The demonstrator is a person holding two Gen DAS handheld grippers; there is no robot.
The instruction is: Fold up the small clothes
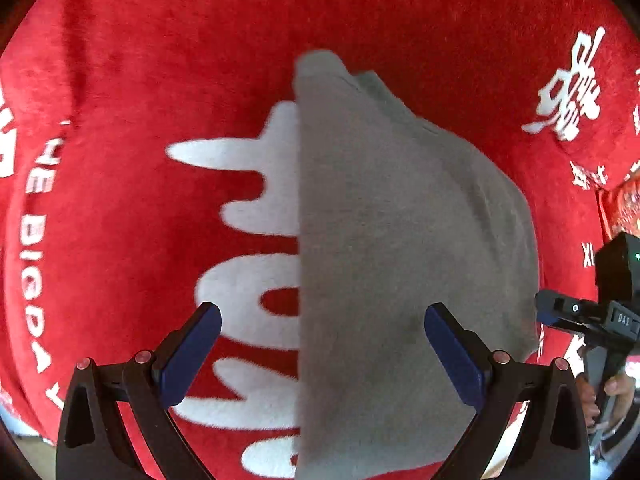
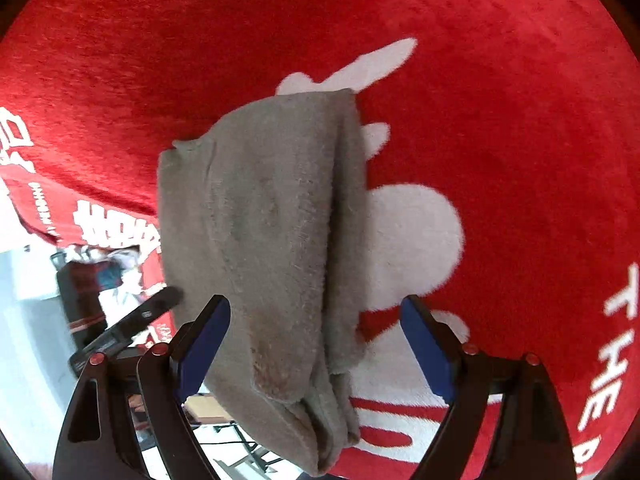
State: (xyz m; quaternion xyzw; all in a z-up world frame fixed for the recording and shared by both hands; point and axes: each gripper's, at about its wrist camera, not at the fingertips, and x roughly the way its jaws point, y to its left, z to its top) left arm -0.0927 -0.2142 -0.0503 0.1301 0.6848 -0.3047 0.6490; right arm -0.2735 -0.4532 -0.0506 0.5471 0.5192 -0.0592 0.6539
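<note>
A small grey fleece garment (image 1: 400,248) lies folded on a red plush cloth with white lettering (image 1: 160,80). Its left edge is straight. My left gripper (image 1: 322,356) is open above the garment's near part, with its right blue pad (image 1: 452,356) over the grey cloth and its left pad over the red cloth. In the right wrist view the garment (image 2: 272,248) shows stacked folded layers at its near end. My right gripper (image 2: 316,350) is open, its fingers on either side of that near end. I cannot tell whether it touches the cloth.
The red cloth (image 2: 500,120) covers the whole work surface. The other gripper's black body (image 1: 600,312) shows at the right edge of the left wrist view, with a hand below it. The table edge and a bright floor (image 2: 36,320) lie at the left of the right wrist view.
</note>
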